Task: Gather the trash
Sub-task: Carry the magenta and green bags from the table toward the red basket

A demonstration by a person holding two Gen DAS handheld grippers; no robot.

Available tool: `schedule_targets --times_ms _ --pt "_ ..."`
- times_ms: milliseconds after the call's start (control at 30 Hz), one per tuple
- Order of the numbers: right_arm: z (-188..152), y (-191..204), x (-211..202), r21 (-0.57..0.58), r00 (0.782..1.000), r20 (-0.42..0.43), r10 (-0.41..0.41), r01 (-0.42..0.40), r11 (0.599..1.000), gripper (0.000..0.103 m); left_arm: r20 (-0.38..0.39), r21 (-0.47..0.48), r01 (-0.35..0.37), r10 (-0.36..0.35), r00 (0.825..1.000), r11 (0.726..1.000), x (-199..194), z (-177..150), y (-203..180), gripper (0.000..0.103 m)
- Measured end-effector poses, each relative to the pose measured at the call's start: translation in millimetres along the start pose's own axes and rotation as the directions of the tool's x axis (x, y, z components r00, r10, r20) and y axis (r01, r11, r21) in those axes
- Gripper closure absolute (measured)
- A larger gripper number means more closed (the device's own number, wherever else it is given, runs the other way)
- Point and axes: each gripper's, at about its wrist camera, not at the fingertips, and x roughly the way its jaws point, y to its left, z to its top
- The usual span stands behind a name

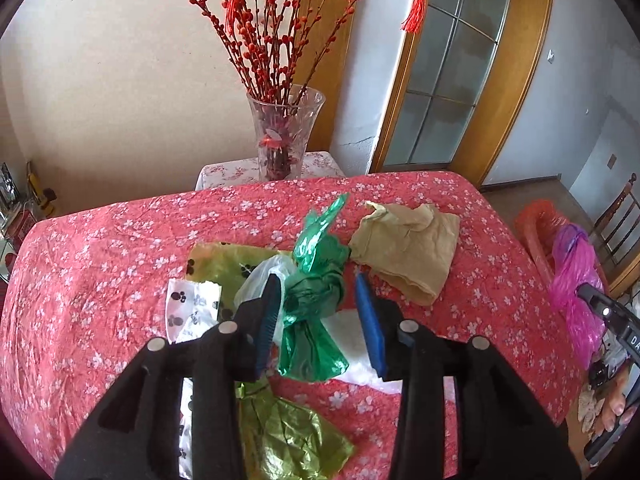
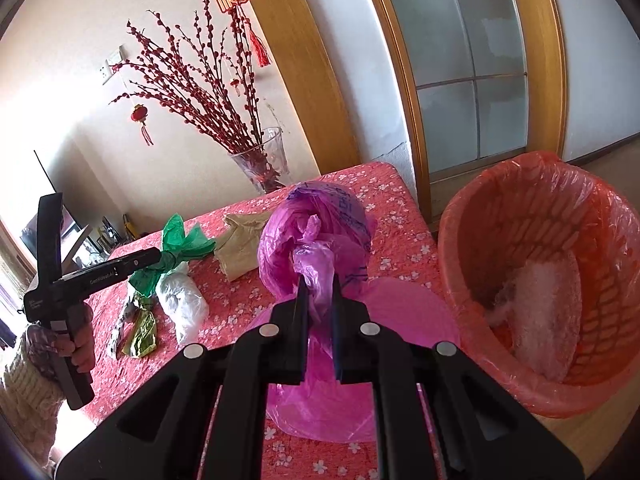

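Note:
My left gripper point(image 1: 318, 292) is open, its blue pads on either side of a knotted green plastic bag point(image 1: 314, 292) on the red floral tablecloth point(image 1: 100, 280). Around it lie a clear white bag point(image 1: 260, 276), a yellow-green paw-print bag point(image 1: 216, 264), a crumpled olive-green wrapper point(image 1: 288, 436) and a tan bag point(image 1: 408, 248). My right gripper point(image 2: 318, 284) is shut on a magenta plastic bag point(image 2: 316, 232) and holds it above the table's right edge, left of the red-lined trash basket point(image 2: 472, 216). The magenta bag also shows in the left wrist view point(image 1: 576, 280).
A glass vase point(image 1: 282, 136) of red berry branches stands on a small table behind. The basket holds a white bag point(image 2: 544, 312) and stands off the table's right side by a wooden-framed glass door point(image 2: 460, 64). A wooden chair point(image 1: 620, 216) is at far right.

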Motion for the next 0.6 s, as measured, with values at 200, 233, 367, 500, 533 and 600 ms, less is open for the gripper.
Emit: schedule_targets --times_ms 200,233,367,500,533,600 --pt "-1 2 -1 0.0 1.0 0.001 0.0 0.0 1.0 0.093 -0.034 -0.005 -0.01 0.01 0.999 1.0 11 -6 -2 0.069" --pt "0 2 -1 0.0 1.0 0.001 0.0 0.0 1.0 0.093 -0.037 -0.004 -0.009 0.009 0.999 1.0 12 -7 -2 0.077" --pt "0 0 -4 0.002 1.0 0.007 -0.005 0.005 1.0 0.093 -0.011 0.006 0.017 -0.017 1.0 1.0 5 -4 -7 0.081" --pt "2 -4 -9 0.006 1.0 0.02 -0.01 0.01 1.0 0.093 0.031 0.018 0.031 -0.032 0.999 0.999 -12 4 -16 0.081" --pt "3 -6 -10 0.008 1.0 0.026 -0.013 0.013 1.0 0.093 0.039 0.021 0.037 -0.038 0.998 0.999 -15 6 -19 0.081" --pt "6 -7 -12 0.01 0.999 0.034 -0.02 0.019 1.0 0.093 0.058 0.031 0.053 -0.054 0.997 0.998 -22 11 -26 0.081"
